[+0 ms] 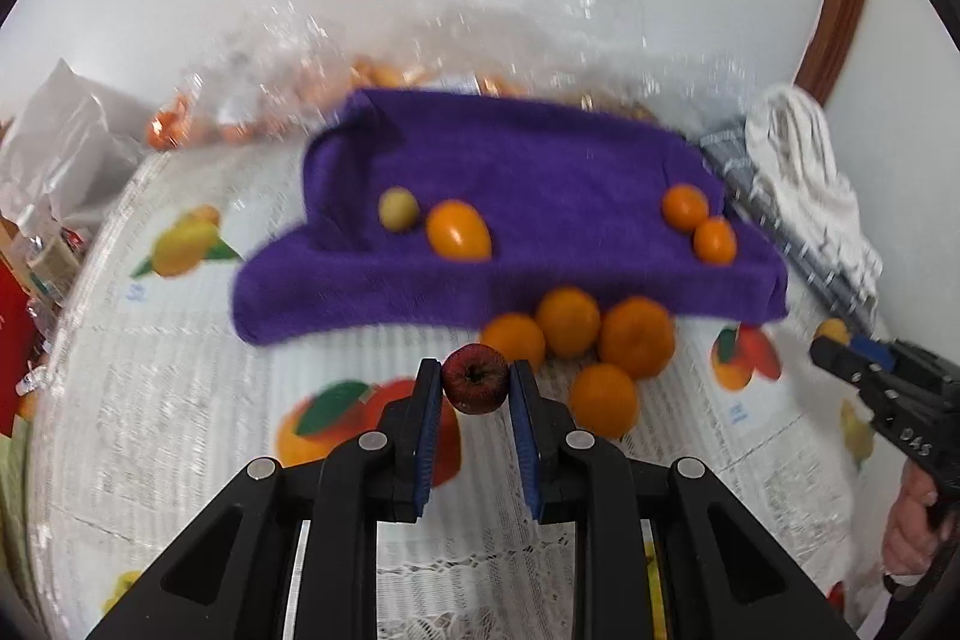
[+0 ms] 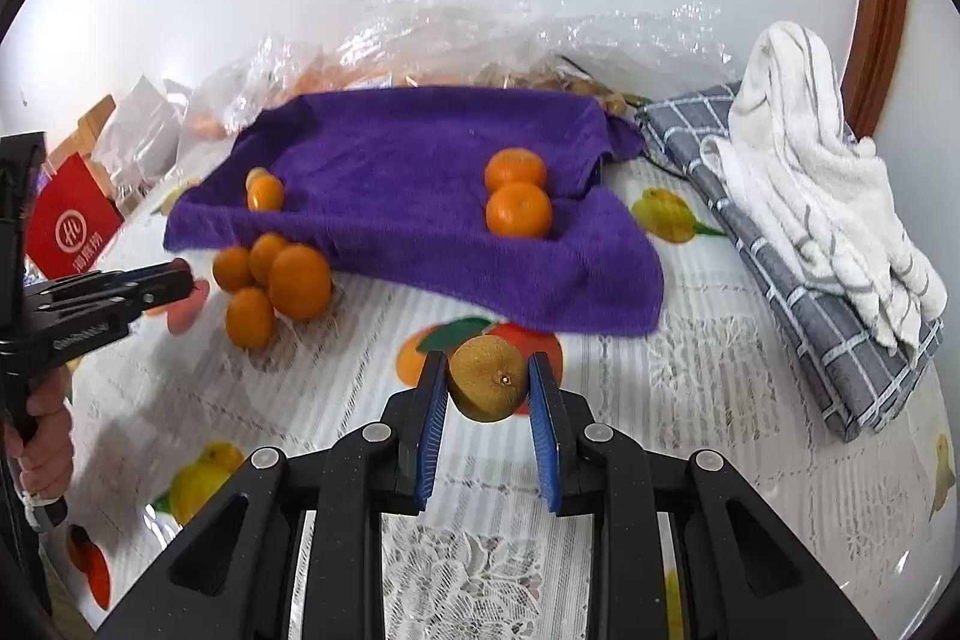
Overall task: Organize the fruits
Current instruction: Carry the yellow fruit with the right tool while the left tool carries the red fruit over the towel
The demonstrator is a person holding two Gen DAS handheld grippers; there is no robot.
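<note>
four oranges [image 1: 576, 358] are clustered on the desk [image 1: 180, 400], four fruits on the purple towel [image 1: 510, 196] — one dark red fruit [image 1: 475, 379] is clamped in the left claw [image 1: 474, 388], one brownish fruit [image 2: 487, 379] in the right claw [image 2: 487, 388].

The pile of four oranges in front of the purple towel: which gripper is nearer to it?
Left. The left gripper, shut on a dark red fruit, sits right beside the pile. The right gripper, holding a brownish fruit, is farther off to its right.

Deep purple towel [image 2: 414, 220], far centre. Bright orange mandarins [image 2: 273, 286] at its near left edge. Dark red fruit [image 1: 475, 379]; olive-brown fruit [image 2: 489, 379]. White tablecloth [image 2: 690, 400] printed with orange and yellow fruit, green leaves. Right: grey cloth [image 2: 840, 340] with white checks; white towel [image 2: 804, 184] with grey stripes. Blue gripper pads [image 2: 543, 430].
</note>
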